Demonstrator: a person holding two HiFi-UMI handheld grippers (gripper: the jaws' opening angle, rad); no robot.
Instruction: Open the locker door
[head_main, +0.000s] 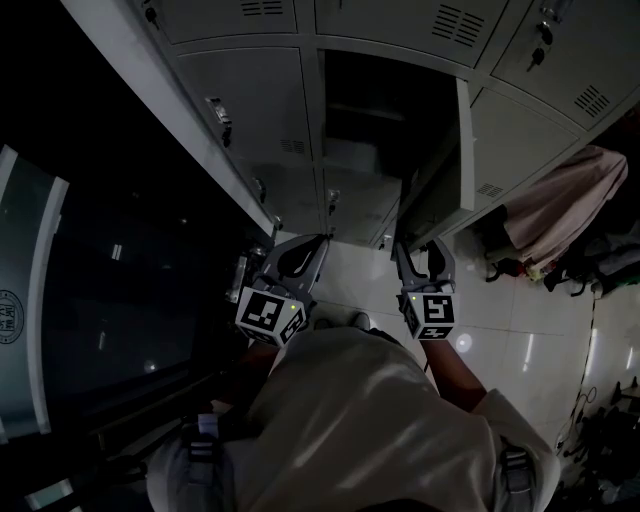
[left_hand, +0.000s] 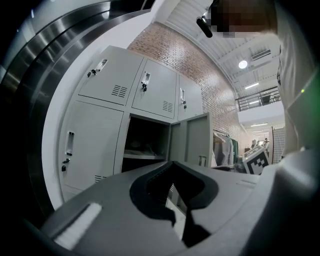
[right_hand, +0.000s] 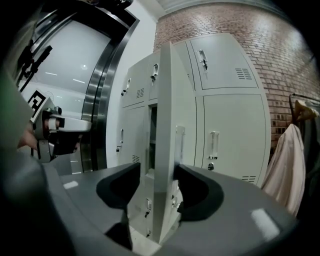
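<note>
Left tool (left_hand: 172, 166) clenched on nothing, just left of the locker door (right_hand: 164, 115), right tool (right_hand: 157, 175) released with jaws straddling that door's free edge, door swung wide out from the open locker (left_hand: 145, 142) behind it.

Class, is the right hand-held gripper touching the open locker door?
Cannot tell. Right gripper view: locker door between jaws of right hand-held gripper, gapped from one, possibly grazing the other.

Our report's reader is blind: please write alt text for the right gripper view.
The open locker door stands edge-on between the right gripper's parted jaws. Grey lockers stand behind, brick wall and hanging pale garment at right.
</note>
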